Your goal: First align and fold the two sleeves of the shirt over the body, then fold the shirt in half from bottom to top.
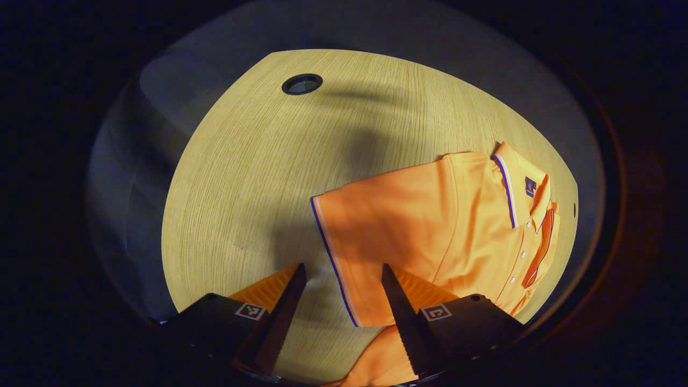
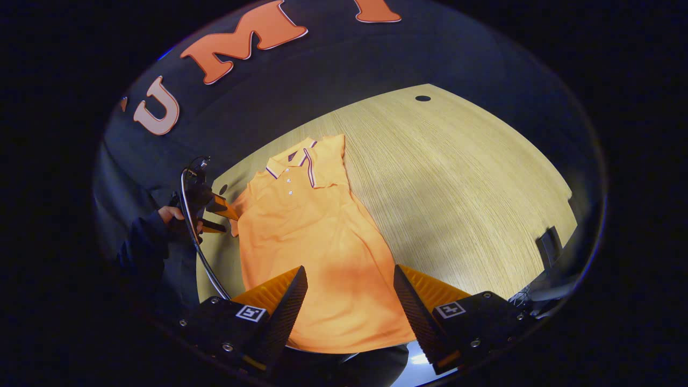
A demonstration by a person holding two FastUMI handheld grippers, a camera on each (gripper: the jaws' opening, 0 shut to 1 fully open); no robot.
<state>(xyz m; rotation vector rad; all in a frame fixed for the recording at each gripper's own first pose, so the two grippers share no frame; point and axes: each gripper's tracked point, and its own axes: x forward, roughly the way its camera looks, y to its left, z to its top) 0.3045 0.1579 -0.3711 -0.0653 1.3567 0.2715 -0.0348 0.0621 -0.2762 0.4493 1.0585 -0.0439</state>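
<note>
An orange polo shirt (image 2: 317, 242) lies flat on the wooden table (image 2: 457, 177), collar (image 2: 293, 161) far and bottom hem near. My right gripper (image 2: 349, 279) is open above the hem end, with nothing between its fingers. In the right gripper view, my left gripper (image 2: 217, 215) is held by a hand (image 2: 171, 214) beside the shirt's left sleeve. In the left gripper view, that sleeve (image 1: 387, 231) spreads out flat, and its striped cuff (image 1: 330, 252) runs between the open fingers of my left gripper (image 1: 342, 277), which hovers over it. The other sleeve (image 2: 330, 158) lies next to the collar.
A round cable hole (image 1: 302, 84) sits in the table's far part, also seen in the right gripper view (image 2: 423, 98). A dark object (image 2: 549, 244) stands at the table's right edge. A cable (image 2: 194, 247) hangs from my left gripper. Bare wood (image 1: 258, 177) lies left of the sleeve.
</note>
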